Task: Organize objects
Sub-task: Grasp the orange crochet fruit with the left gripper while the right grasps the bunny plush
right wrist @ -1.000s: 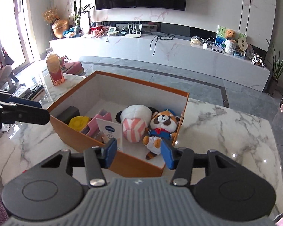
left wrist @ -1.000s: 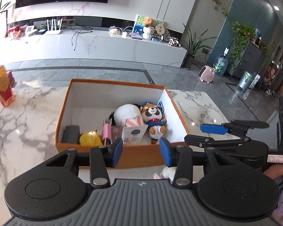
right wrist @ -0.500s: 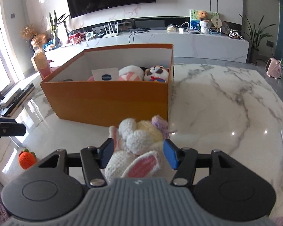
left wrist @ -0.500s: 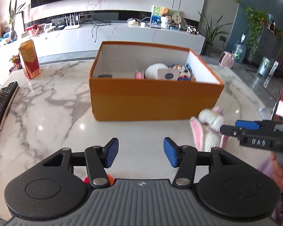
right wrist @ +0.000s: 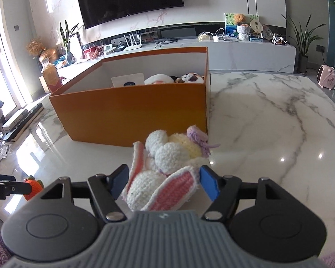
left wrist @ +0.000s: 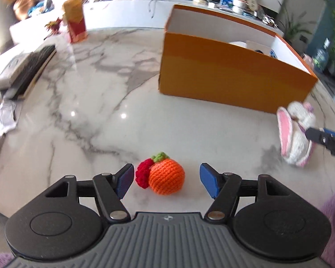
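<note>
The left gripper [left wrist: 166,179] hangs low over the marble table [left wrist: 82,102] with its blue fingers [left wrist: 208,183] spread wide on either side of a crocheted orange toy [left wrist: 166,176], neither pad touching it; a red knitted bit [left wrist: 143,175] sits against the toy's left side, close to the left pad. The right gripper [right wrist: 162,182] likewise has its fingers [right wrist: 208,184] apart, bracketing a crocheted bunny [right wrist: 165,172] that lies on the table with its pink-lined ears splayed toward the pads, though whether the pads already brush the ears cannot be told. Just beyond the bunny stands an open orange box [right wrist: 131,111] with plush toys [right wrist: 191,77] and a white card [right wrist: 128,80] showing above its rim; a keyboard [left wrist: 33,67] and a drink carton [left wrist: 75,22] lie well off to the left. The likely trouble is in the closing. The round orange toy sits off-centre, nearer the left pad, so a closing pinch could shove it sideways or catch only the red bit and let the rest dangle. The bunny is soft and uneven, and a grip on an ear alone might slip on the way to the box. The box's near wall also rises directly ahead, so a low carry could snag either toy on the rim.
</note>
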`<act>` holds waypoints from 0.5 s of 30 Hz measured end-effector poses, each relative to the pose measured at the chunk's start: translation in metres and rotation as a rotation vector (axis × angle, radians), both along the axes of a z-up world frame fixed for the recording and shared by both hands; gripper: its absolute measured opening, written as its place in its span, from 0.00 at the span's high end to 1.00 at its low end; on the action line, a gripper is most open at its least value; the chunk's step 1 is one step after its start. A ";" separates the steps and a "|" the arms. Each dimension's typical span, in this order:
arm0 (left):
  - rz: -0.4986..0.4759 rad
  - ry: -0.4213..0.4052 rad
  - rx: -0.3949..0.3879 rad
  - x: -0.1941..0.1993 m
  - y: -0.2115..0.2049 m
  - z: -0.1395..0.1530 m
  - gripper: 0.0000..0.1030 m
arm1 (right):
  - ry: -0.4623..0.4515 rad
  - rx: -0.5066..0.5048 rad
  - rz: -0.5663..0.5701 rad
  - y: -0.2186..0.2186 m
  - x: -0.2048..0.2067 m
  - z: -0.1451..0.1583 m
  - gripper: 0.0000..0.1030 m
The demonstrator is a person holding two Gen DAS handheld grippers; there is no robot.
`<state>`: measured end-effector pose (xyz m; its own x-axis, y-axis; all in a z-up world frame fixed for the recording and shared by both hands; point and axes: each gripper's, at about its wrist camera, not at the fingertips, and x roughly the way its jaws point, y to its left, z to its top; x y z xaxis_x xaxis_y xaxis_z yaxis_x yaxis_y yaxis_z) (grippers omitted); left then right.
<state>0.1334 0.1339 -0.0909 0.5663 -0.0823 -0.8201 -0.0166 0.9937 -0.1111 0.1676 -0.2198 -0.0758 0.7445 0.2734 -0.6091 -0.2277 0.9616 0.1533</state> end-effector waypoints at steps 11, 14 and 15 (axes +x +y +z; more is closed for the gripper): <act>0.158 0.078 -0.135 0.011 0.022 -0.015 0.38 | -0.021 -0.048 -0.027 0.008 0.003 0.005 0.29; 0.157 0.082 -0.130 0.013 0.020 -0.017 0.37 | 0.011 -0.056 -0.056 0.006 0.016 0.003 0.29; 0.158 0.085 -0.128 0.015 0.020 -0.017 0.37 | 0.019 -0.044 -0.060 0.005 0.020 0.002 0.27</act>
